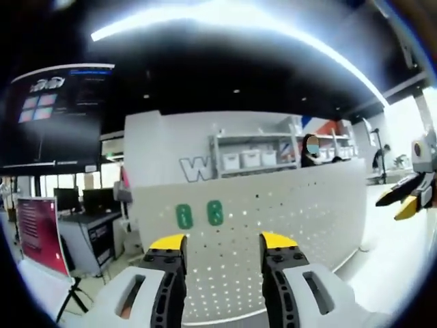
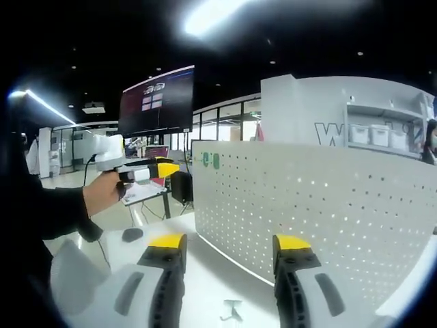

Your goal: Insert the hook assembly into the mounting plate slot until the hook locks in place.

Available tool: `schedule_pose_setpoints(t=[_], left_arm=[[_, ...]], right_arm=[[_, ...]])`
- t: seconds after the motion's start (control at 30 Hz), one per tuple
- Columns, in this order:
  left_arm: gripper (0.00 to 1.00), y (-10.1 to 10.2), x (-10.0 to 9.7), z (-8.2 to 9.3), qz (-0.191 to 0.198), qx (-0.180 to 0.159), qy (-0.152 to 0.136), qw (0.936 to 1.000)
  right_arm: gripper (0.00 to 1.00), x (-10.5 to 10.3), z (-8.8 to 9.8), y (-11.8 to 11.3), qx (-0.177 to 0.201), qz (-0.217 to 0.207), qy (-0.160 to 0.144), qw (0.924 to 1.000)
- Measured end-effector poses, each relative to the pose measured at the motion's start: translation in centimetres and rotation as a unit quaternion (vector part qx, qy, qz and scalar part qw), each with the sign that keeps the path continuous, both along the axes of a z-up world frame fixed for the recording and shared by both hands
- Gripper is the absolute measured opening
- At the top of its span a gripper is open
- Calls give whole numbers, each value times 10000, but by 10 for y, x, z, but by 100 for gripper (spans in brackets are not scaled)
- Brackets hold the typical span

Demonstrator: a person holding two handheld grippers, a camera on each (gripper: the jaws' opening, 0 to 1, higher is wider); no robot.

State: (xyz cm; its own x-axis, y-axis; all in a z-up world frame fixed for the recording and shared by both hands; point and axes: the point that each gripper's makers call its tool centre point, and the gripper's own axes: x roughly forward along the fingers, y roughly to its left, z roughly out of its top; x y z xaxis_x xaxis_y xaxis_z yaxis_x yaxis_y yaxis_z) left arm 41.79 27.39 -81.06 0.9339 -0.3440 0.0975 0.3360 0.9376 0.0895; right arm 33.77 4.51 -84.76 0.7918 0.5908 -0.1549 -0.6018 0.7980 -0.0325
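1. The left tongs (image 1: pixel 223 244) were held wide apart with nothing between them, in front of the white perforated mounting plate (image 1: pixel 273 219).
2. Two green hooks (image 1: pixel 199 214) were seen hung on the mounting plate's upper left part.
3. The right tongs (image 2: pixel 229 244) were spread wide and empty above the white counter (image 2: pixel 212 273), beside the plate's foot.
4. A small pale hook part (image 2: pixel 232 311) lay on the counter between the right tongs, near the plate.
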Motion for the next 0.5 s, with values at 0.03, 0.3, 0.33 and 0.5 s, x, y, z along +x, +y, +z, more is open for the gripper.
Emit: schedule_pose_setpoints(t=[0.03,0.3,0.33,0.5], left_arm=[[44,-1,-4,-2,-15,-3,9,10000],[45,-9,-32,-8,-151,-46,75,9998],[45,-10,-36,-9,-164,-39,81,9998],[45,-12,-50,-14,-170,-48,102,9998]], right_arm=[[49,0,0,0,-11,-1,4,10000],[48,1,-6,-1,-30,-13,36,10000],[48,1,-8,-2,-49,-16,48,10000],[47,2,-23,-5,-117,-19,199,9997]])
